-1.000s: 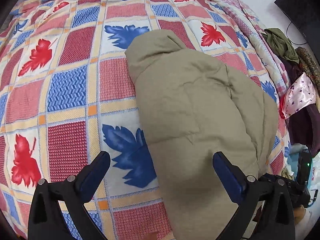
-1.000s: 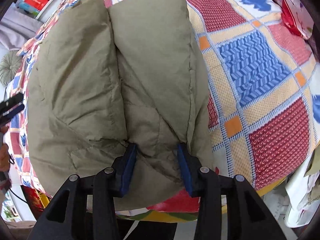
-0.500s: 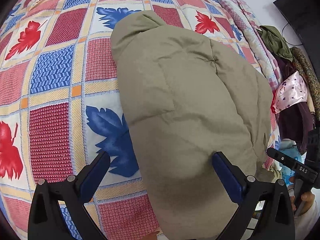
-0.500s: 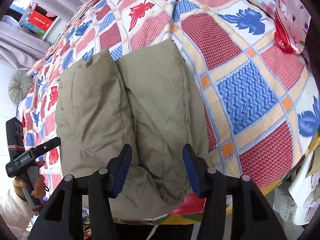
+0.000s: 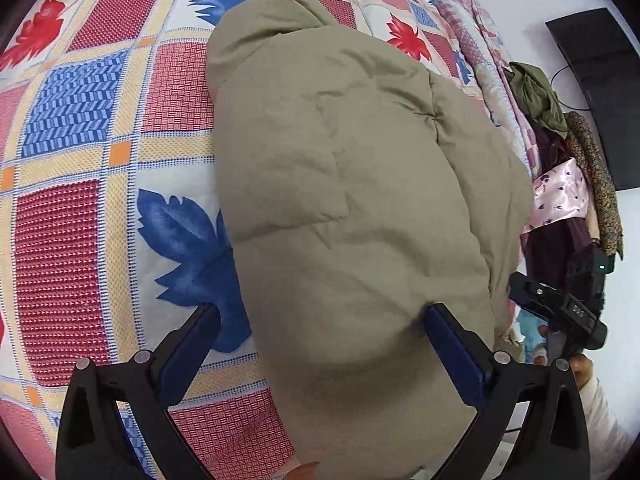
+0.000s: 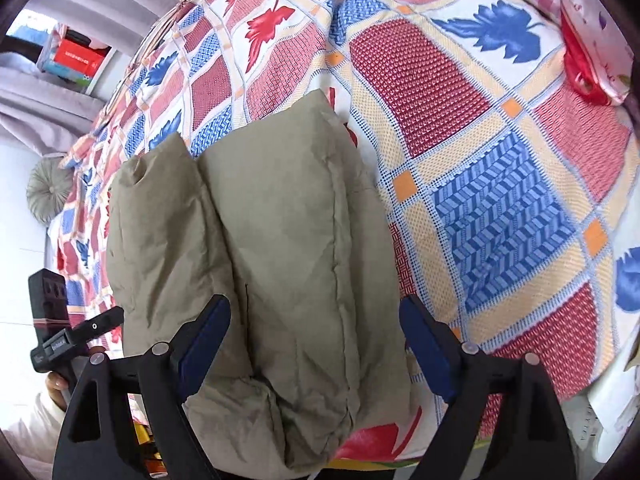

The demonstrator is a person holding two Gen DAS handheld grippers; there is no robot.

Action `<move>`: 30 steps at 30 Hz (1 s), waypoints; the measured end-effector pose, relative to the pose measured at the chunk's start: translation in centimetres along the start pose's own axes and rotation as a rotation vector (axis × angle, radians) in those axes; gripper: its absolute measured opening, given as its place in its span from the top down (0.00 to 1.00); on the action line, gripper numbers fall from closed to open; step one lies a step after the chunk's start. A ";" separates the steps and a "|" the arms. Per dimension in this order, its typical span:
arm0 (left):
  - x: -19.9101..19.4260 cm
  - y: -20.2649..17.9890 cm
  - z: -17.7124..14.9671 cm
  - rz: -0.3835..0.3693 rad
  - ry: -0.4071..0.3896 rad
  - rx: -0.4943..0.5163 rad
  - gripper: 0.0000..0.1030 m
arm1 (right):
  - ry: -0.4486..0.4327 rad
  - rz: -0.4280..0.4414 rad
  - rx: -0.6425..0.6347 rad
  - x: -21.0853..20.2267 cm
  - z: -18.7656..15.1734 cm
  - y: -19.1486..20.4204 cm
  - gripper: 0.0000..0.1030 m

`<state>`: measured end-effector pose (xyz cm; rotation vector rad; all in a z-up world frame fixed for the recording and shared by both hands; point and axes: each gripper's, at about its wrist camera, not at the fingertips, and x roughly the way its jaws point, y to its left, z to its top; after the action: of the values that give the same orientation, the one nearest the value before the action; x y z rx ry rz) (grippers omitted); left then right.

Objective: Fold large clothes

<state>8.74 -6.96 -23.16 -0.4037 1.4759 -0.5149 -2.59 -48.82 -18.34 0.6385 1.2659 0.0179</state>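
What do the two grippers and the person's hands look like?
Both the left gripper and the right gripper have black angular arms with silver rivets and dark blue flat pads. The right gripper's body carries a green light. The hands wear pale sleeves.

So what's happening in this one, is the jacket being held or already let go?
Already let go. A person with two handheld grippers is folding a puffy olive jacket on the patterned bedspread. The jacket lies folded into a bundle. The left gripper and right gripper both hover open above it, gripping nothing.
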 end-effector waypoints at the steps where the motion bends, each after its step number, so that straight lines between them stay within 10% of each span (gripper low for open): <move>1: 0.2 0.4 0.2 -0.049 0.010 -0.020 0.01 | 0.007 0.021 0.003 0.4 0.4 -0.4 0.14; 8: 2.3 3.4 1.4 -0.255 0.052 -0.109 0.01 | 0.053 0.208 0.066 3.8 3.8 -3.4 0.14; 16: 5.1 3.9 2.3 -0.316 0.085 -0.120 0.01 | 0.169 0.600 0.063 6.8 5.1 -2.2 0.13; 22: 7.1 2.2 2.9 -0.286 0.113 -0.100 0.01 | 0.257 0.382 -0.146 8.5 5.7 1.9 0.13; 30: 8.1 0.1 2.7 -0.257 0.121 -0.099 0.05 | 0.316 0.311 -0.019 11.7 6.4 2.3 0.14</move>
<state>11.56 -11.54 -29.72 -0.6558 1.5792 -0.6816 7.64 -45.51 -26.60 0.8339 1.4554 0.4006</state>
